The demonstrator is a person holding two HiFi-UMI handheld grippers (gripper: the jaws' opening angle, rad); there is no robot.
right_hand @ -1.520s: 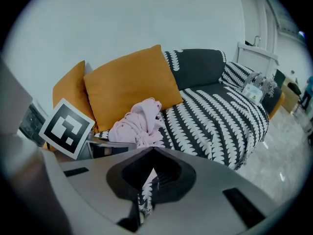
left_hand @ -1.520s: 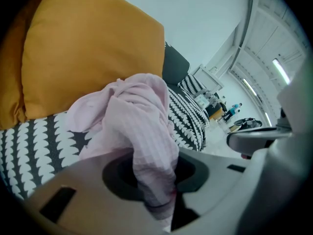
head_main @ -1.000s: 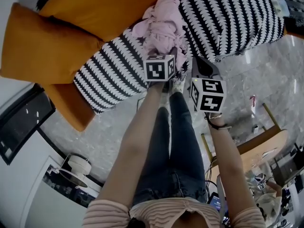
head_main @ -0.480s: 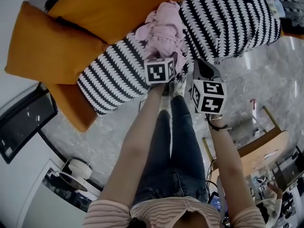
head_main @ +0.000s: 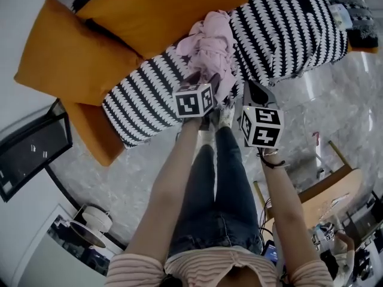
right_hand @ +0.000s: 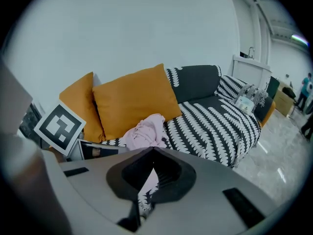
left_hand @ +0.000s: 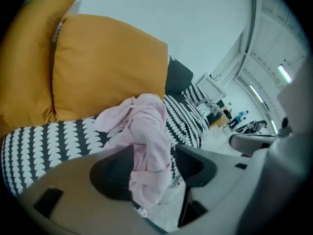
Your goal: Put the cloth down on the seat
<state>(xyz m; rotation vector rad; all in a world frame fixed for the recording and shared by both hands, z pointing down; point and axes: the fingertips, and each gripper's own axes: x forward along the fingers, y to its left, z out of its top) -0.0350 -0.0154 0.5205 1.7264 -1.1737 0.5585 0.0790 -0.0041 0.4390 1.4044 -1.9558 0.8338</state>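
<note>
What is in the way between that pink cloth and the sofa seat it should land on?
Nothing visible. The pink cloth already lies bunched on the striped seat, in front of the orange cushions. The left gripper has just been opening its jaws; the cloth shows in the gap, neither pad pressing it.

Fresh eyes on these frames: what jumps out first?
A crumpled pink cloth lies on the black-and-white seat, against orange cushions. At the seat's front edge, the left gripper has just been opening its jaws, which stand apart with the cloth's hanging end between them, ungripped. The right gripper beside it is shut and empty.
</note>
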